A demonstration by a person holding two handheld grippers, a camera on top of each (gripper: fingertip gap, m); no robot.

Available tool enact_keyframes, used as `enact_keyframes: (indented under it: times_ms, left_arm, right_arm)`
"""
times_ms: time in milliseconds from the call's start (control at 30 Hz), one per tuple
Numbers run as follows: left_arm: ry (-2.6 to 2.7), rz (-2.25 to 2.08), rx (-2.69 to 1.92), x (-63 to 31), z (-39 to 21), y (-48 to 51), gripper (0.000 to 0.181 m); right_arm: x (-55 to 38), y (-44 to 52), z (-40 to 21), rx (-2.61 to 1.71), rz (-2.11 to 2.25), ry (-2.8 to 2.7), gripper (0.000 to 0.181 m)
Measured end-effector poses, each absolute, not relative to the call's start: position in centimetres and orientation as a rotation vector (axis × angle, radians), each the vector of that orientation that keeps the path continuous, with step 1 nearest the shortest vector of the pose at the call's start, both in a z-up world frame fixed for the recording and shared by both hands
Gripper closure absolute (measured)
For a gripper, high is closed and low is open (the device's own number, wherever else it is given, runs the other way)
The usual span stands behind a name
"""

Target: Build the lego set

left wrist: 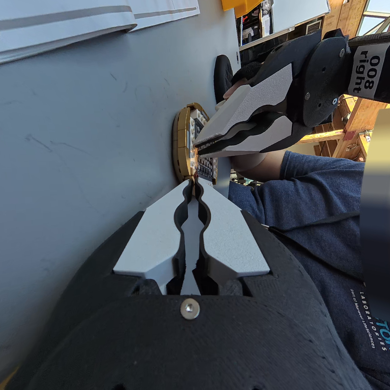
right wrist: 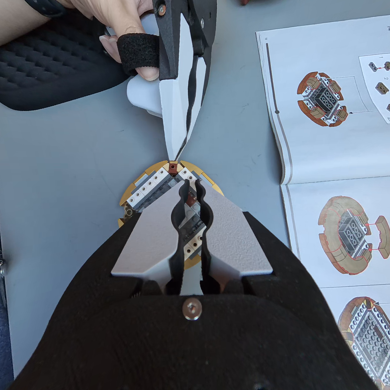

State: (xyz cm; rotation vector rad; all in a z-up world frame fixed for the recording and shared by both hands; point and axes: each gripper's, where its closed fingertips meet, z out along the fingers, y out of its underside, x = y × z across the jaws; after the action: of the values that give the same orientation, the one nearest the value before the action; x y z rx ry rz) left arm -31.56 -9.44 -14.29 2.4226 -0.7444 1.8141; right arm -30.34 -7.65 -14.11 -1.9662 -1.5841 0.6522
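A round lego model [right wrist: 147, 185] with a gold rim, white studded bricks and a dark grey centre lies on the grey table [right wrist: 63, 147]. My right gripper [right wrist: 191, 182] hovers over its middle, nearly closed, with a small brown brick [right wrist: 191, 199] pinched between the pads. My left gripper [right wrist: 174, 159] reaches in from the far side, shut, with its tips touching a red-brown brick [right wrist: 172, 167] set in the model's rim. In the left wrist view the left gripper [left wrist: 193, 182] meets the model's gold edge [left wrist: 183, 135], and the right gripper [left wrist: 197, 150] comes down from the upper right.
An open instruction booklet [right wrist: 337, 147] lies to the right of the model; it also shows in the left wrist view [left wrist: 63, 21]. A black padded cushion [right wrist: 52, 73] sits at the far left. A person's hand [right wrist: 126, 16] and blue sleeve [left wrist: 306, 211] are close by. My two grippers' fingertips are within a few centimetres of each other.
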Motion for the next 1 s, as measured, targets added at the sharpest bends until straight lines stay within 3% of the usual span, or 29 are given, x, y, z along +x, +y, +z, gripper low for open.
enact_keyframes:
  times_ms: [67,1000]
  left_arm:
    - [-0.739,1.812,2.425,-31.5,-14.3,-9.4,0.174]
    - [-0.838,1.783,2.478,-31.5,-14.3,-9.7,0.174]
  right_arm:
    - [-30.3,-7.6,-14.1,-1.968,0.65,-1.583,0.176]
    - [-31.9,-9.1,-14.3,-1.861,0.647,-1.681,0.181]
